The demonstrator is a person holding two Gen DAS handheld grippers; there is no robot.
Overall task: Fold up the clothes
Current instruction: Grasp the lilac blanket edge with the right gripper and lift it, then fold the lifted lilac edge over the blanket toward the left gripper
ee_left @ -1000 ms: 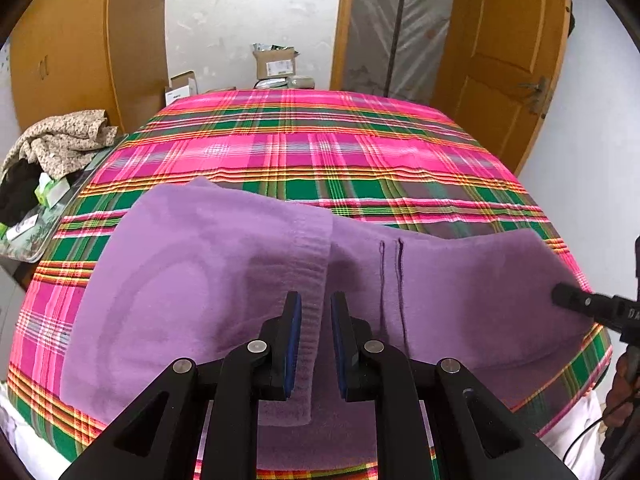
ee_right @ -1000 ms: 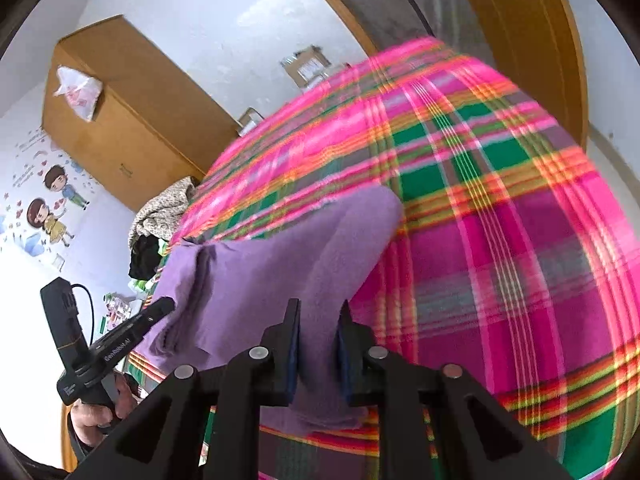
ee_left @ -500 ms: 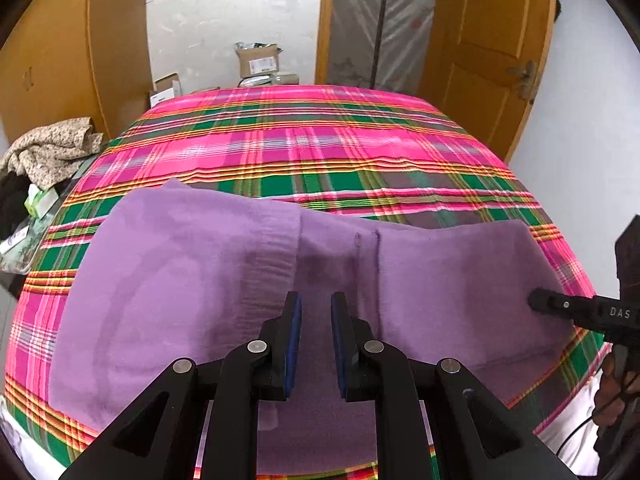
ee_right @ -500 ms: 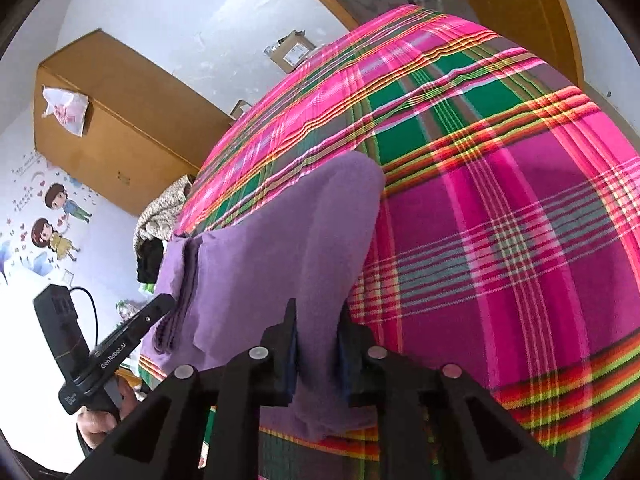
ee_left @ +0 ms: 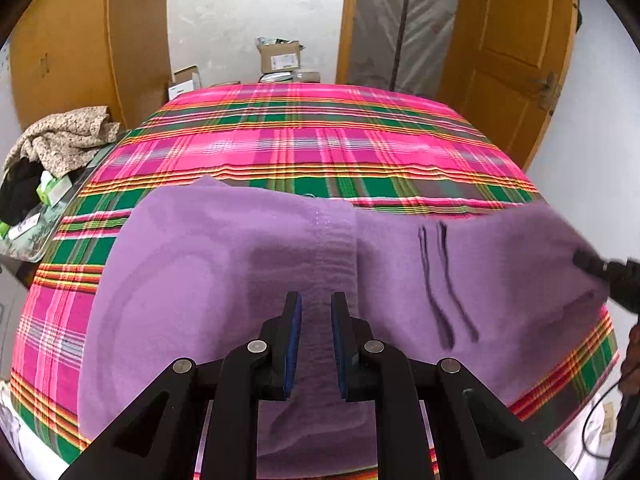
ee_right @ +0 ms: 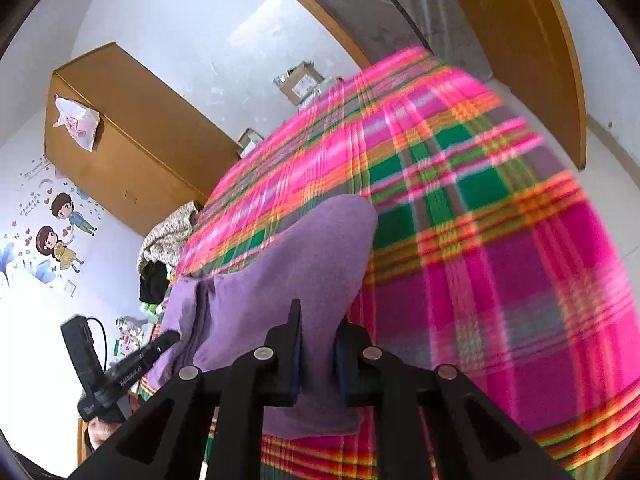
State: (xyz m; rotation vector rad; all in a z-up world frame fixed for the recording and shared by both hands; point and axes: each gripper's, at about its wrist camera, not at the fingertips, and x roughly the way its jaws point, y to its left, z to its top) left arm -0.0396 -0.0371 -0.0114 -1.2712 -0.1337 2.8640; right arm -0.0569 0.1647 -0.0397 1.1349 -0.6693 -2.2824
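In the left wrist view, the soft purple fleece garment [ee_left: 224, 280] is seen spread across the near part of the bed covered in pink-and-green plaid cloth [ee_left: 320, 148]. The left gripper [ee_left: 316, 344] is held narrowly parted, with a ribbed strip of the garment pinched between its pads, as it was a second ago. The garment's far edge has settled flatter. Bare plaid is left in the upper half of the frame for a fold away.

In the right wrist view, the right gripper [ee_right: 318, 354] has just been closing on the garment's rounded end [ee_right: 320, 256]; the fabric appears pinched, though blur weakens this reading. Open plaid lies to the right, and the bed's edge runs along the lower frame.
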